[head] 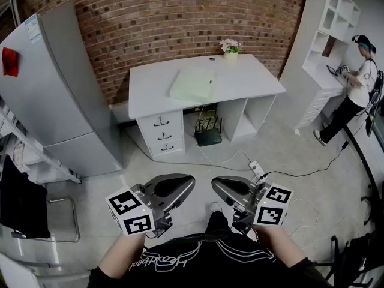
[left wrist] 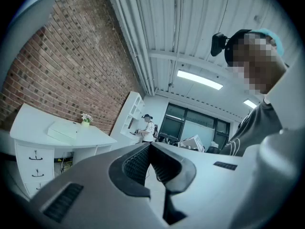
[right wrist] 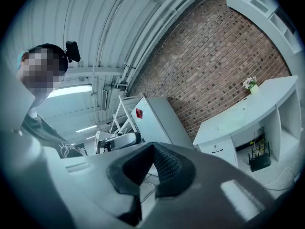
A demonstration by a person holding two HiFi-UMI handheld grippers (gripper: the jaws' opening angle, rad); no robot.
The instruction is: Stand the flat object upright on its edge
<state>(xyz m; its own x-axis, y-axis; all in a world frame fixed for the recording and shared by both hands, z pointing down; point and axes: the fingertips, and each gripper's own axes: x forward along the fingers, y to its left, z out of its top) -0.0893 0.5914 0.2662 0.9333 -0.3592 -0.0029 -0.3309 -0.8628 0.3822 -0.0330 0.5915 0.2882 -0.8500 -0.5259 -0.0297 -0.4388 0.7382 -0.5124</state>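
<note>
Held close to the body, the left gripper and right gripper are both clenched on nothing. The pale green flat object lies flat, far off, mid-way along the white surface. Best to walk up first, then open one gripper for a near edge while the other steadies the tilt.

Left gripper, jaws closed together with nothing between them, faces a white desk along a brick wall. A pale flat pad lies on the desktop near a flower pot. Beyond, a person stands at white shelves.
</note>
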